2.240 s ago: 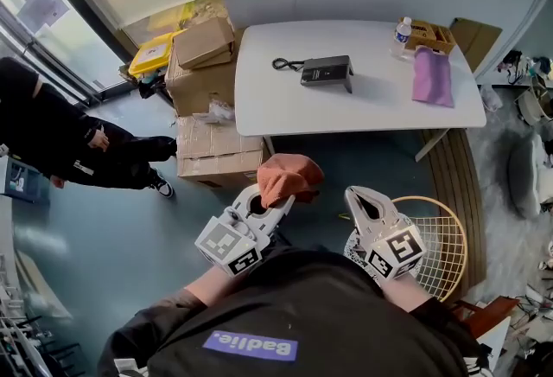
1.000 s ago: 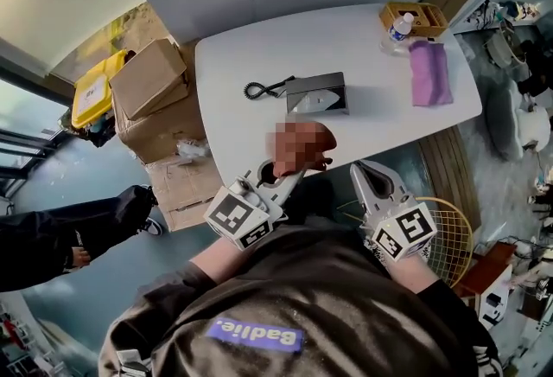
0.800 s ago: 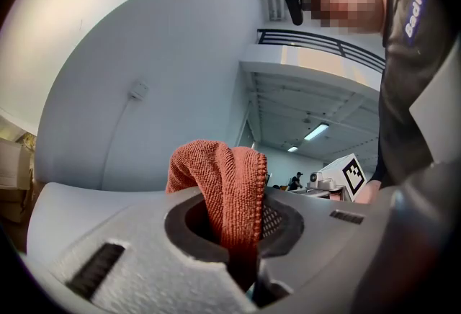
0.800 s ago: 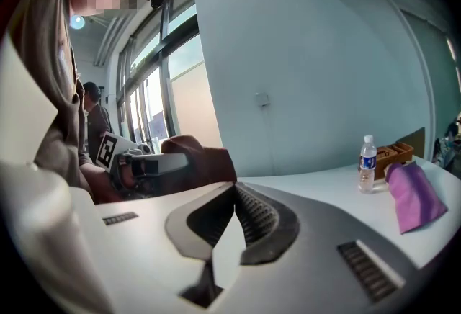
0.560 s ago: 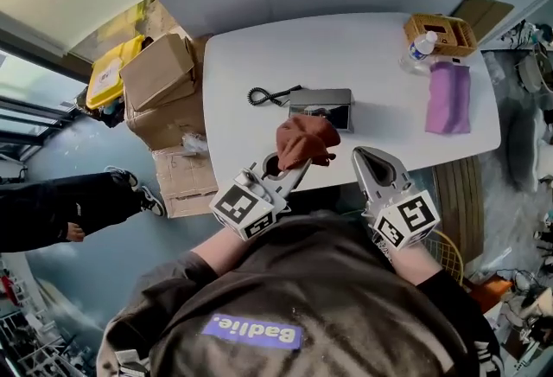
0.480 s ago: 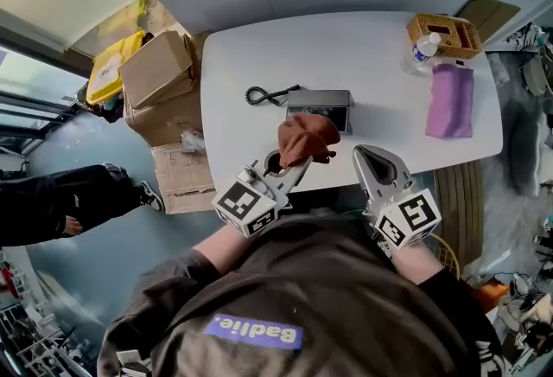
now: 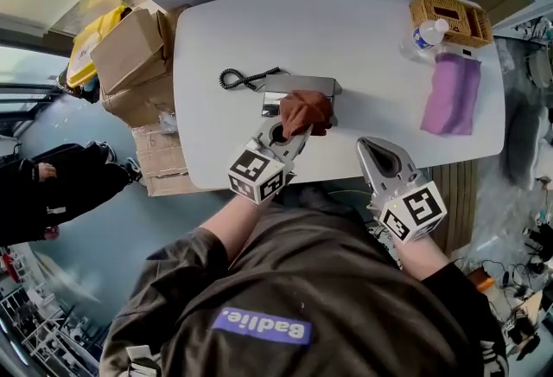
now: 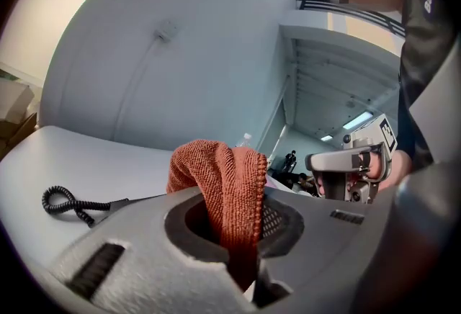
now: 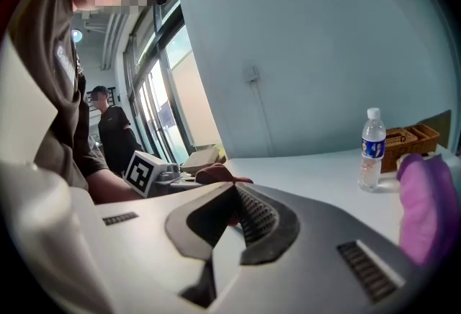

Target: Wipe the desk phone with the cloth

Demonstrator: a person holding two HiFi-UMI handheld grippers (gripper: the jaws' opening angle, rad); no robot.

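Note:
A dark grey desk phone (image 7: 294,88) with a coiled black cord (image 7: 237,77) lies on the white table (image 7: 363,64). My left gripper (image 7: 294,130) is shut on a rust-orange cloth (image 7: 304,111), which hangs over the phone's near right part and hides it. In the left gripper view the cloth (image 8: 220,186) bulges up from the shut left gripper (image 8: 243,199), with the cord (image 8: 68,203) at the left. My right gripper (image 7: 370,145) is shut and empty over the table's front edge, right of the phone. Its jaws (image 9: 232,189) meet with nothing between them.
A purple cloth (image 7: 449,94), a water bottle (image 7: 423,34) and a wicker basket (image 7: 449,16) sit at the table's far right. Cardboard boxes (image 7: 130,47) are stacked left of the table. A person in black (image 7: 52,185) stands at the far left.
The table has come much nearer in view. My left gripper has carried the cloth forward from the table's front edge onto the phone. The right gripper stays shut near the front edge.

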